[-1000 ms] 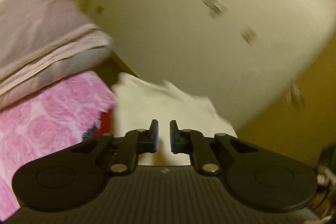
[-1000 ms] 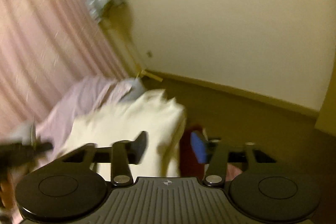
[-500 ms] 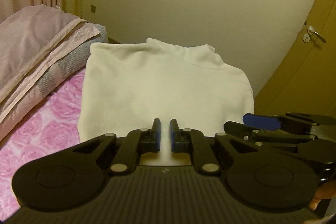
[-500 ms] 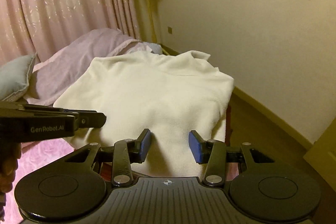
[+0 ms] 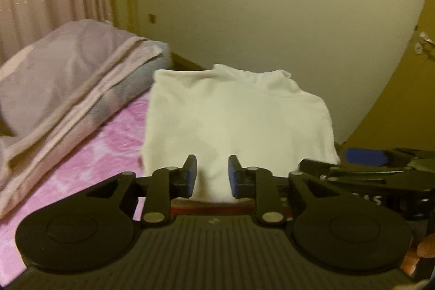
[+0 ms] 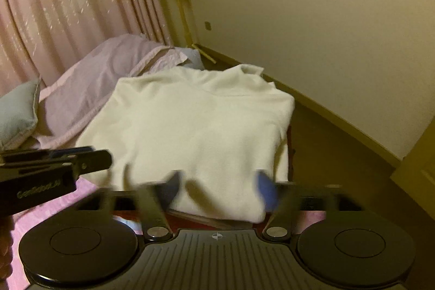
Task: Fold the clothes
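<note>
A cream sweater lies folded flat on the pink flowered bed cover, collar toward the far wall; it also shows in the right wrist view. My left gripper is open and empty, just above the sweater's near edge. My right gripper is open wide and empty over the near edge, its fingers blurred. Each gripper shows side-on in the other's view: the right one and the left one.
Folded lilac and grey bedding is piled on the left of the bed, with a grey-green pillow beyond. Pink curtains hang behind. A wall and a wooden door stand to the right. A dark red bed edge borders brown floor.
The left gripper's jaws have opened from nearly shut. The right gripper's jaws have spread wider. Both grippers have settled low before the sweater's near edge after a fast swing.
</note>
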Demonstrator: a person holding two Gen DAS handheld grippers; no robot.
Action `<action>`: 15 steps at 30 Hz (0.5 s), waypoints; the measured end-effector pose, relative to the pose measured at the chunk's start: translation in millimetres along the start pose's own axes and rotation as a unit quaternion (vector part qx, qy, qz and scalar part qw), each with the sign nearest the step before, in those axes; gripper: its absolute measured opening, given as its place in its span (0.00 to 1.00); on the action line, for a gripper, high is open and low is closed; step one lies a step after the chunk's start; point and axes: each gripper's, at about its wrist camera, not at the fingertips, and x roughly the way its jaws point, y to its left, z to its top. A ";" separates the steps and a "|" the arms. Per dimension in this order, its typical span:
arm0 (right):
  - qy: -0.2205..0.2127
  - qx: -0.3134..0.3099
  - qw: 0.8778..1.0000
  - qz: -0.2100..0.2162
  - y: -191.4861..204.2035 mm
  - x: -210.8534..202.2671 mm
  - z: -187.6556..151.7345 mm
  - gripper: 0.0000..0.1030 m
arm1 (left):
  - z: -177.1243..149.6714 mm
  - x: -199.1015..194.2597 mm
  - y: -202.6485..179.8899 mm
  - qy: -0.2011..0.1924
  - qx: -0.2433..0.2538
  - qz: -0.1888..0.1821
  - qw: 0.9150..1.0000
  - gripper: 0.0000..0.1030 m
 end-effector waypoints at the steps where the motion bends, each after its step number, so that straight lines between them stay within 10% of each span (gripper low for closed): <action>1: -0.003 0.000 1.000 0.001 1.1 -6.0 -1.7 0.78 | -0.7 -6.0 -0.8 0.003 0.001 0.011 1.000 0.26; 15: 0.032 0.044 0.998 -0.039 12.2 -81.3 -57.7 0.88 | -60.4 -83.5 -15.3 0.028 0.015 0.059 0.998 0.35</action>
